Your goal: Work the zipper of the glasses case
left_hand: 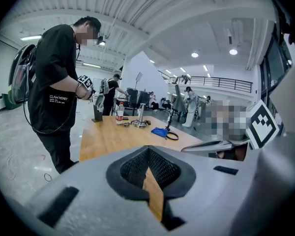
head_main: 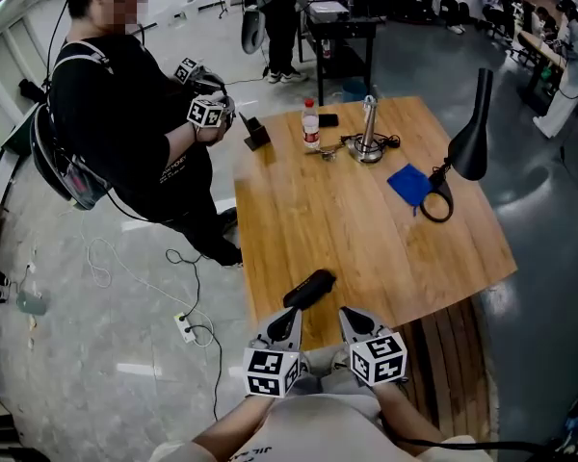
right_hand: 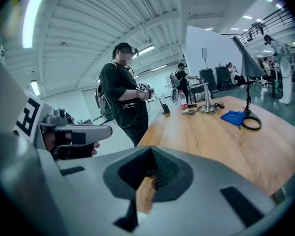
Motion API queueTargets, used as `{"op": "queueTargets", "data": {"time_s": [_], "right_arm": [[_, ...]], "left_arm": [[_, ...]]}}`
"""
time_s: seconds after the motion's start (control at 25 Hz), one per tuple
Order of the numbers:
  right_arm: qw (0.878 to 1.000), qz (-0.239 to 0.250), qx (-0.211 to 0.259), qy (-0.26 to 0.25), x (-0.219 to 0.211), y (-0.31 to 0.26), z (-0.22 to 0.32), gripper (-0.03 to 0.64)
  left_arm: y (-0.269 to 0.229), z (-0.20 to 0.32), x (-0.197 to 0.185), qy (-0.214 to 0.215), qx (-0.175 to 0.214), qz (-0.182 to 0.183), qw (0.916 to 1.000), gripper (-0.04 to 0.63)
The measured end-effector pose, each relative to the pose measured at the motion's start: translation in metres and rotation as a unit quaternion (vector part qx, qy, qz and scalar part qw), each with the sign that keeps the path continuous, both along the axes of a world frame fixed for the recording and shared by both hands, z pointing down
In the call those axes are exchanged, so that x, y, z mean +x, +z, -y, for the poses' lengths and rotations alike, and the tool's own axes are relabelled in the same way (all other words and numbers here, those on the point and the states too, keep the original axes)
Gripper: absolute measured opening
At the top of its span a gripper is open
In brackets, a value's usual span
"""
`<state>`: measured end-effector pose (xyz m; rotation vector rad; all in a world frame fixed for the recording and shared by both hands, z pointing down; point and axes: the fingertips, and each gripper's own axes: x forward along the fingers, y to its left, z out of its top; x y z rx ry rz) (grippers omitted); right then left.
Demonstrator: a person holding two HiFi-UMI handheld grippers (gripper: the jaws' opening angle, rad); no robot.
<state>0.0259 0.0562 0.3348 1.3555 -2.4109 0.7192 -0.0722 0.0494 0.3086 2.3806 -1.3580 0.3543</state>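
Left gripper (head_main: 291, 318) and right gripper (head_main: 351, 318), seemingly closed, face glasses case (head_main: 309, 288).

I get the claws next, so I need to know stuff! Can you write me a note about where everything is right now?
Left claw: shut, empty, just short of the glasses case.
Right claw: shut, empty, alongside the left one.
Glasses case: lying on the wooden table near its front edge, untouched.
Done: nothing visible yet; zipper too small to read.
To do: grip the case, work the zipper.
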Motion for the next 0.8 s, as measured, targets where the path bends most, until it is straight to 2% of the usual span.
{"op": "queueTargets", "data": {"time_s": [0.16, 0.44, 0.64, 0.8], "right_arm": [[1.000, -0.006, -0.020, -0.023, 0.005, 0.013, 0.018, -0.002], [0.997, -0.037, -0.041, -0.049, 0.004, 0.064, 0.060, -0.002], [0.995, -0.036, -0.077, -0.046, 0.001, 0.102, 0.082, -0.002], [0.995, -0.029, -0.090, -0.045, 0.006, 0.127, 0.093, -0.002]], "left_arm": [[0.014, 0.017, 0.009, -0.002, -0.026, -0.022, 0.9994, 0.006], [0.064, 0.061, 0.012, 0.005, -0.025, 0.038, 0.9990, 0.006], [0.110, 0.094, 0.012, 0.027, -0.073, 0.056, 0.9954, 0.010], [0.146, 0.112, 0.021, 0.074, -0.095, 0.109, 0.9867, 0.058]]}}
